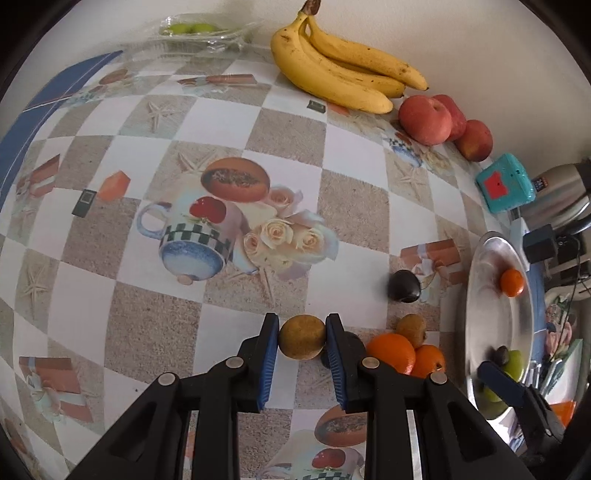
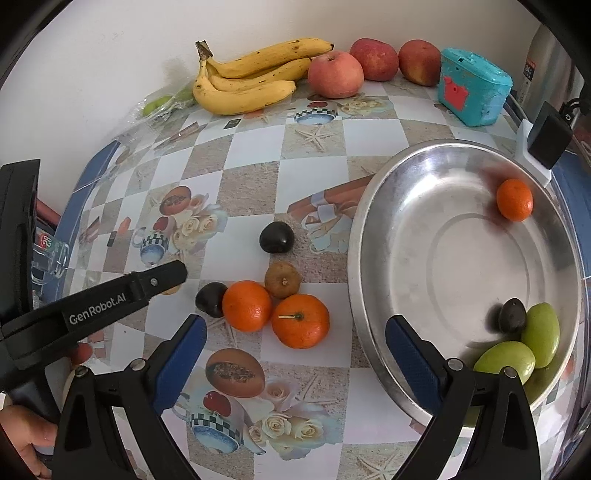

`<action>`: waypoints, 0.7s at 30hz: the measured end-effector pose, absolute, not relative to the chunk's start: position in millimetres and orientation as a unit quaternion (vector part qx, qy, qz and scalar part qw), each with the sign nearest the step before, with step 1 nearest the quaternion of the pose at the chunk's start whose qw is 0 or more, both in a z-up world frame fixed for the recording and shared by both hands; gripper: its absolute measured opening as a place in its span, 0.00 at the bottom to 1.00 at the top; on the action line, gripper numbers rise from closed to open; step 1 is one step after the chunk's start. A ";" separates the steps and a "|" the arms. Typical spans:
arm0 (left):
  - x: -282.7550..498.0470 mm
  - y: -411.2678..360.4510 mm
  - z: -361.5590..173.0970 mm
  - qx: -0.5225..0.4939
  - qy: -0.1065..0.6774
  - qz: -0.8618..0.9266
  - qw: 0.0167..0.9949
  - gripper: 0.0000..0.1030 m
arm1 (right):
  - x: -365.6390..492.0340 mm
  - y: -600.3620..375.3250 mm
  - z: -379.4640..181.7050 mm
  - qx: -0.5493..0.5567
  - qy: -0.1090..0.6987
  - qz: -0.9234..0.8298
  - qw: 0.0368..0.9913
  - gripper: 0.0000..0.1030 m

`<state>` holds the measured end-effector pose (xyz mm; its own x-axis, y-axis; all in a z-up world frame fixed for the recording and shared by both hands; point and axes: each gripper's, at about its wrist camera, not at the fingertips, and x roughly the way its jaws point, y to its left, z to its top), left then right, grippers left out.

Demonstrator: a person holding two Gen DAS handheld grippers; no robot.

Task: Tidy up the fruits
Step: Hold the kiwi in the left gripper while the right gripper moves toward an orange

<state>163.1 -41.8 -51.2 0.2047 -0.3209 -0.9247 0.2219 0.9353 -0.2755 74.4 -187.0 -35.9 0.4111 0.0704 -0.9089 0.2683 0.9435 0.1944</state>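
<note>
Left gripper point(image 1: 302, 341): you are clamping its blue pads on a brown kiwi point(image 1: 302, 336), just above the tabletop point(image 1: 147, 325).
Right gripper point(image 2: 295, 354): you are holding it wide open and empty, beside the steel plate point(image 2: 436, 258).
Fruit pile: two oranges point(image 2: 300, 320), a second kiwi point(image 2: 282, 279) and a dark plum point(image 2: 210, 299) are touching; the left finger is hiding that plum in your left view.
Plate: green fruits point(image 2: 506, 362) are sitting partly behind your right finger.
Far corner: bagged green fruit point(image 1: 190, 28) is hard to identify.

Teal box point(image 2: 474, 88), steel flask point(image 1: 559, 195)
</note>
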 end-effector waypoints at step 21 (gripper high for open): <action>166.8 -15.4 -36.8 -0.068 0.601 -0.148 0.783 0.27 | 78.1 -155.6 -41.5 0.099 0.568 -0.024 0.817 0.95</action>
